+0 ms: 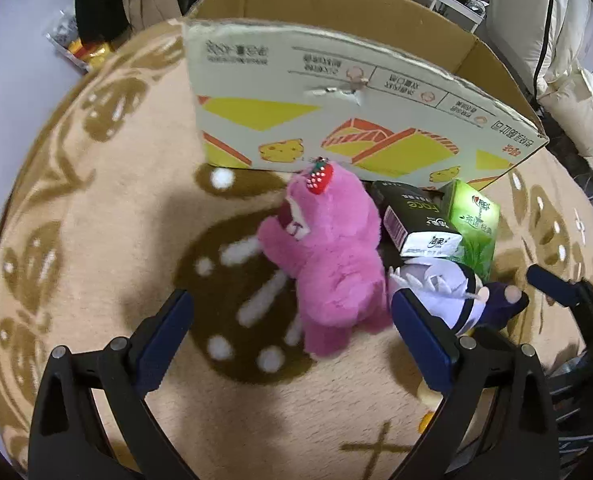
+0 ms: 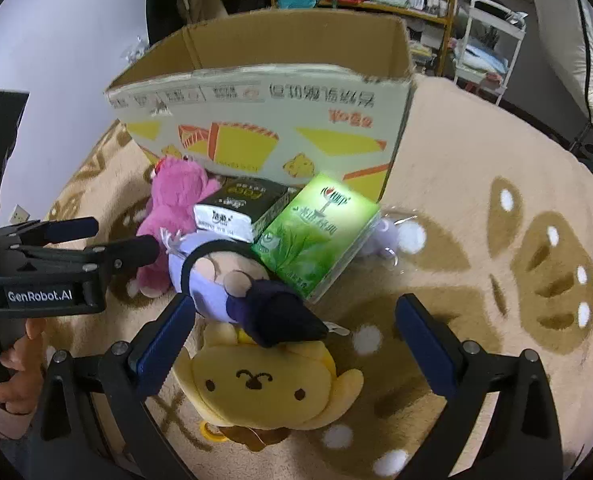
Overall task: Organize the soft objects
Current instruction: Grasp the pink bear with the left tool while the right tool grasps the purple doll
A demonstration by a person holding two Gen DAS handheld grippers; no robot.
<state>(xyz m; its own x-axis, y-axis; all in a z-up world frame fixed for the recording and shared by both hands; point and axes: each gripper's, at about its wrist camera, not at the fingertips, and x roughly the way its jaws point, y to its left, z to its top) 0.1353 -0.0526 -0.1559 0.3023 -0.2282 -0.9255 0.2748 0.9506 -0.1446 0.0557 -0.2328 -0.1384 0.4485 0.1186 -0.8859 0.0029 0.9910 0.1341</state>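
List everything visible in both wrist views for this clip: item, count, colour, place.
cardboard box: 1, brown with yellow and orange print, open top, on the blanket behind the toys
pink plush bear: 1, pink with a red strawberry charm, in front of the box
dark tissue pack: 1, black and white, right of the bear
green tissue pack: 1, green, beside the dark pack
purple plush doll: 1, lilac and navy, in front of the packs
yellow plush dog: 1, yellow, nearest the right camera
blanket: 1, beige with brown pattern, underneath everything
left hand-held gripper: 1, black with blue pads, open
right hand-held gripper: 1, same colours, open
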